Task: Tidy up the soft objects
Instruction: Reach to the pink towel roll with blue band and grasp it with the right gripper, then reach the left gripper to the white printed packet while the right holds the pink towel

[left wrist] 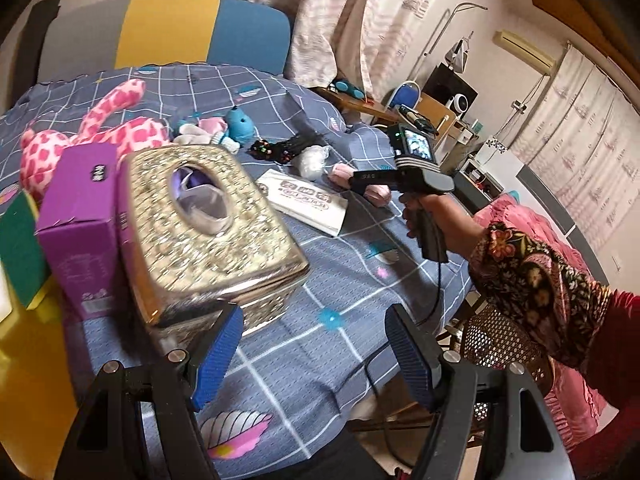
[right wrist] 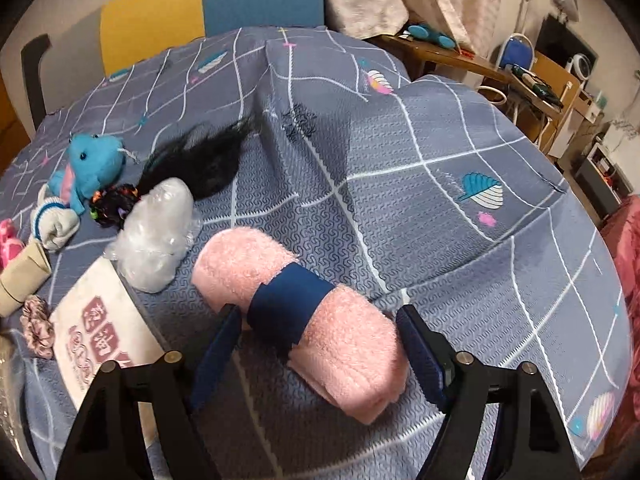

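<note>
My right gripper [right wrist: 320, 344] is spread wide around the rolled pink towel [right wrist: 304, 312], which lies on the blue checked bedspread [right wrist: 440, 208], its navy band [right wrist: 290, 310] between my pads; I cannot tell whether they touch it; my left gripper [left wrist: 314, 354] gapes, holding nothing, beside the gold tissue box [left wrist: 208, 228].

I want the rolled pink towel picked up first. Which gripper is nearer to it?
Right. The right gripper straddles the rolled pink towel, open. The left gripper is open across the table by the gold tissue box.
</note>
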`<state>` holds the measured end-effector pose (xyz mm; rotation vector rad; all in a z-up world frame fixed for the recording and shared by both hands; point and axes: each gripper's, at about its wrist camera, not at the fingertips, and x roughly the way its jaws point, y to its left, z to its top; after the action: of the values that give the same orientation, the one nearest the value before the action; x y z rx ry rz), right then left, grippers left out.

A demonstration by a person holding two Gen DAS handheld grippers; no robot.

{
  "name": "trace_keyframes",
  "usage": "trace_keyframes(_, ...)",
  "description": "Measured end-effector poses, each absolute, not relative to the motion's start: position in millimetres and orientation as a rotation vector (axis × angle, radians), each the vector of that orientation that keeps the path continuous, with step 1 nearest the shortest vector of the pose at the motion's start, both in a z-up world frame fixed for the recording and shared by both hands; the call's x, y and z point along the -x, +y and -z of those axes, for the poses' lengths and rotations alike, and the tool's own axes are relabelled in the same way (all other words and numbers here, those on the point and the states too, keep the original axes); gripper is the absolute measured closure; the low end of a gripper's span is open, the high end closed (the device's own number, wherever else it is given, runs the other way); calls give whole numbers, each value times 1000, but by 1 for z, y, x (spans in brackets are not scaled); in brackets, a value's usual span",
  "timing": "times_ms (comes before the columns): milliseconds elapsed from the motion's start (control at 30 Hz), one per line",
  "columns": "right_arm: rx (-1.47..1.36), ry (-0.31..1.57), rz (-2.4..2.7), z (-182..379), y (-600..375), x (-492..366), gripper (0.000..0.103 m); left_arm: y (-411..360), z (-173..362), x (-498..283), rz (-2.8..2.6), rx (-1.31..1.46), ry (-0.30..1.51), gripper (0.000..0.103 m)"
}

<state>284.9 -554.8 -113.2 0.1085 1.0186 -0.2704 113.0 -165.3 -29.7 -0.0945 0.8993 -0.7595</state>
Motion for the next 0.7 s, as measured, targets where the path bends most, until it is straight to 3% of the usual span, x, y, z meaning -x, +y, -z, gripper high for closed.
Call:
trace_keyframes(100, -44, 1000, 251, 112, -544, -281, 42, -177, 29, -120, 768, 106, 915, 29)
trace_keyframes(200, 53, 986, 224, 110, -532, -271, 46, -189, 28, -123, 782, 110, 925, 29)
trace_keyframes(367, 75, 943, 221, 103, -531, -245, 47, -219, 22, -128, 803, 122, 954, 29)
trace_keyframes(700, -247, 891, 160, 93, -573, -201, 47, -294, 17, -165, 750, 175, 1019, 28)
